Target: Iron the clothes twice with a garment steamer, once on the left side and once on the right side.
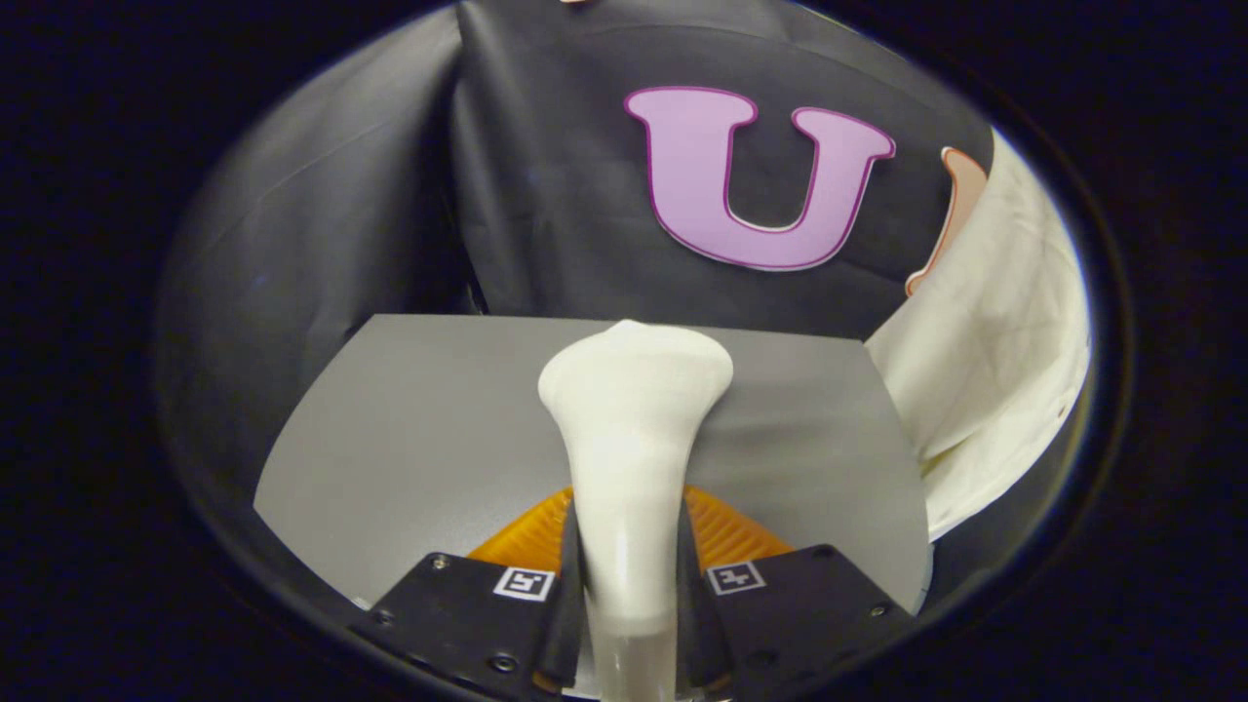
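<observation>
1. Gripper [629, 585]: fingers closed tight on the steamer [632, 439], one on each side of its narrow handle. Nothing else is held.
2. Steamer: white, handle runs up between the fingers and flares into a wide head just beyond the tips. Gripping low on the neck leaves the head free ahead, so the head is what can meet the fabric.
3. Steamer stands about in line with the fingers, head pointing forward and up. Its working face turns away from the camera, probably; hard to be sure with the fisheye bend.
4. Clothes [985, 380]: white garment hanging off to the right of the steamer head, apart from it, no contact. It drapes down past the table's right edge, so it is hung, not laid flat. That suits steaming in vertical passes.
5. Table [409, 429]: grey top lies under and beyond the fingers, reaching back to the booth wall.
6. An orange ribbed part [726, 531] sits behind the handle, just above the finger bases; likely part of the gripper body.
7. Judgement: tool is in hand, no pass under way. Head has to swing right to reach the garment, and both side passes look still to do.
</observation>
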Available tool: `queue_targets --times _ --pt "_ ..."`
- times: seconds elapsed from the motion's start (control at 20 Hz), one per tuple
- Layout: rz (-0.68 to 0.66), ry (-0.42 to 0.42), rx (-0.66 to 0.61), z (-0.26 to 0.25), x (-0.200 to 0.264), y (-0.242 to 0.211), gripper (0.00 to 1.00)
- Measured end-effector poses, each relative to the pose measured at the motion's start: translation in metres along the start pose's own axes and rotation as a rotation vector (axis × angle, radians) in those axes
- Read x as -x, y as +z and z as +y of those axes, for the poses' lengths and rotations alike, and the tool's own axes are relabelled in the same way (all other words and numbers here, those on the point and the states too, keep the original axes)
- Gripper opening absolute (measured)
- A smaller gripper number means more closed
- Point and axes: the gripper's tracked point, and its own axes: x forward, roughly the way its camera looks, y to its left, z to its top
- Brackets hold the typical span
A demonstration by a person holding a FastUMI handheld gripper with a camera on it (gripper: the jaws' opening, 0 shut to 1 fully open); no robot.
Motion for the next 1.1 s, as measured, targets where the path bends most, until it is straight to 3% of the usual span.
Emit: queue_targets --times 0.3,0.4,0.55,0.65,0.9,1.1 --pt "-0.194 0.092 -0.004 0.009 0.014 0.021 0.42" --pt "-0.249 0.052 -0.048 0.0 0.026 0.025 0.42" --pt "-0.351 0.124 -0.2 -0.011 0.053 0.037 0.41" --pt "-0.421 0.174 -0.23 -0.024 0.071 0.044 0.41" --pt "-0.537 0.224 -0.24 -0.035 0.121 0.047 0.41" --pt "-0.585 0.243 -0.17 -0.029 0.156 0.031 0.41"
